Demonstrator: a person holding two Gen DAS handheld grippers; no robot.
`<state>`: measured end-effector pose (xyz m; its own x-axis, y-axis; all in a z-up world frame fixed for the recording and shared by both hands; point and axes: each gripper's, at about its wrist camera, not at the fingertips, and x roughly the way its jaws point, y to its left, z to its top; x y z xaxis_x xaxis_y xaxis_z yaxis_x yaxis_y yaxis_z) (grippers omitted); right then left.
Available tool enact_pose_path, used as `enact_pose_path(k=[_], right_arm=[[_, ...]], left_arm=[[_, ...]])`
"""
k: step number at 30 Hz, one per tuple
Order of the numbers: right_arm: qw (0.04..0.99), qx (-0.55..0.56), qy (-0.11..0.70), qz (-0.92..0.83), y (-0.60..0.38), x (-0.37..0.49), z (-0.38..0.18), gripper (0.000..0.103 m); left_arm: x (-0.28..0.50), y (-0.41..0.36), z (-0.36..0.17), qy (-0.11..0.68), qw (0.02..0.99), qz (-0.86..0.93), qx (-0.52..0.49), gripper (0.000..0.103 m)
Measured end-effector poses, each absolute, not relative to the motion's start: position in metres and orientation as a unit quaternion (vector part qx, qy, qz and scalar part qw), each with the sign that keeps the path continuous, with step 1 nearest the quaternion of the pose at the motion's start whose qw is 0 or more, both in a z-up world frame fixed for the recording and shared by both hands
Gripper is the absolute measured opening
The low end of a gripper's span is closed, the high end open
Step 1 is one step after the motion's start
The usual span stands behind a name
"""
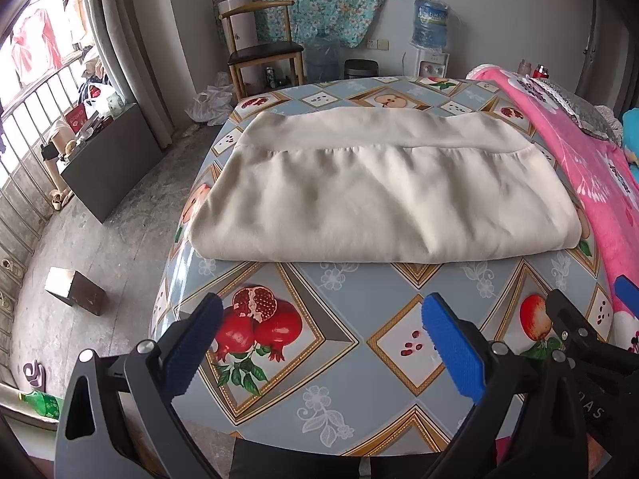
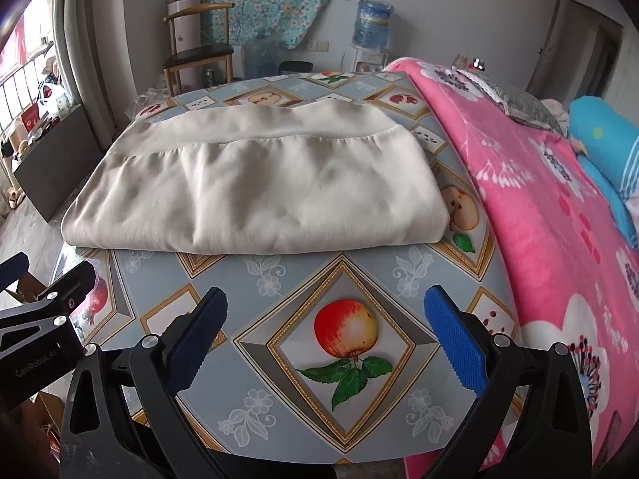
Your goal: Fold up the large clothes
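A cream garment (image 1: 375, 191) lies folded into a wide rectangle on the far half of the table (image 1: 343, 359), its gathered seam running across the top layer. It also shows in the right wrist view (image 2: 259, 191). My left gripper (image 1: 323, 311) is open and empty above the near part of the table, short of the garment's near edge. My right gripper (image 2: 325, 303) is open and empty beside it, to the right, also short of the garment. Both have blue pads.
The table wears a fruit-patterned oilcloth (image 2: 347, 399). A pink flowered blanket (image 2: 539, 215) lies along the table's right side. A wooden chair (image 1: 263, 52), a water dispenser (image 1: 431, 36) and a dark cabinet (image 1: 108, 159) stand beyond and to the left. A small box (image 1: 74, 289) sits on the floor.
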<state>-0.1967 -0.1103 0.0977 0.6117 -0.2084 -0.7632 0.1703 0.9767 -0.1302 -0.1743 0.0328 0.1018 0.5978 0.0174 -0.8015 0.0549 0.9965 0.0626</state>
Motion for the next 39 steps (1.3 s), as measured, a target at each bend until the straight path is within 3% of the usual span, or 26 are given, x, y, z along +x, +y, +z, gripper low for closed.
enact_pose_path(k=[39], right_arm=[[0.894, -0.019, 0.433, -0.110, -0.1153, -0.1951, 0.1006, 0.096]], left_arm=[[-0.1675, 0.0355, 0.0953, 0.459, 0.888, -0.008, 0.037, 0.098]])
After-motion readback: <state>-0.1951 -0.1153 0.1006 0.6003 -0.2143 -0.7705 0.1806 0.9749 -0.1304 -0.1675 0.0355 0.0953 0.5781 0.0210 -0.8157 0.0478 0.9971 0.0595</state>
